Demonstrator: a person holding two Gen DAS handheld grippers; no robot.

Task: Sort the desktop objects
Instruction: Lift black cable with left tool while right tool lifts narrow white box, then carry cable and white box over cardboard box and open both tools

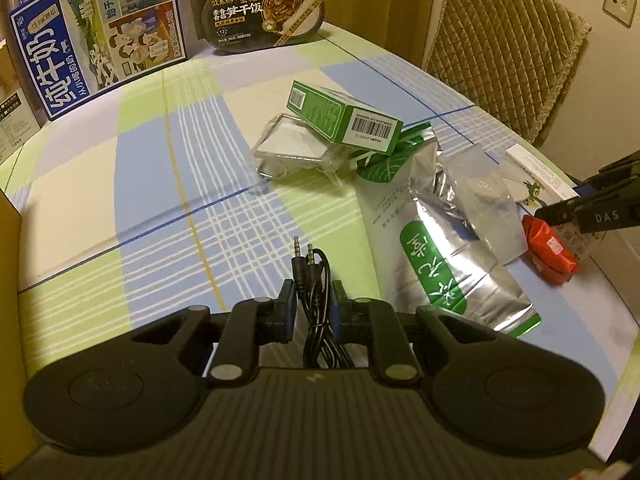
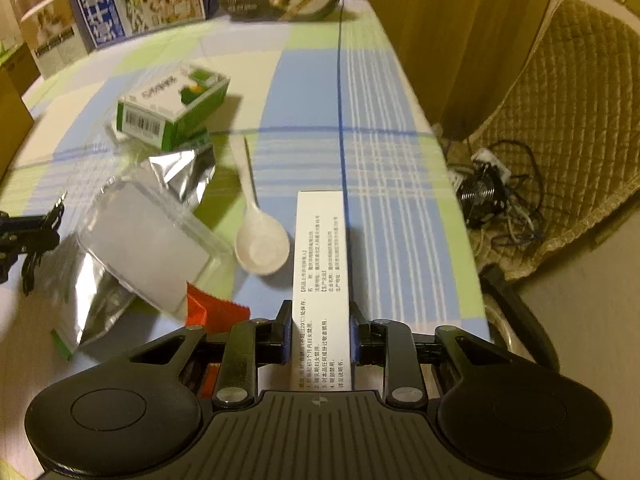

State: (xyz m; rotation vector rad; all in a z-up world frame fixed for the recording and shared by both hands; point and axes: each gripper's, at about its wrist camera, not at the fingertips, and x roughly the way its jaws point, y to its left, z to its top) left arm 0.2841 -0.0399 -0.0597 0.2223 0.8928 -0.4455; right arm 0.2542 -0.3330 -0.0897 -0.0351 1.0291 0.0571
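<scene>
My left gripper (image 1: 314, 294) is shut on a coiled black audio cable (image 1: 316, 280), whose two jack plugs stick out past the pads. My right gripper (image 2: 320, 314) is shut on a long white printed box (image 2: 320, 248), which points away over the checked tablecloth (image 2: 380, 152). In the left wrist view the right gripper (image 1: 592, 216) shows at the right edge beside a red packet (image 1: 548, 250). A green and white box (image 1: 344, 116) lies on a clear plastic case (image 1: 288, 146). A silver and green foil pouch (image 1: 448, 272) lies in the middle. A white spoon (image 2: 260, 240) lies left of the long box.
A blue milk carton box (image 1: 100, 36) and a dark oval meal box (image 1: 264, 14) stand at the table's far edge. A quilted chair (image 1: 512, 52) stands beyond the table's right side. A small fan with tangled wires (image 2: 486, 192) rests on that chair. A clear plastic container (image 2: 152, 240) lies on the pouch.
</scene>
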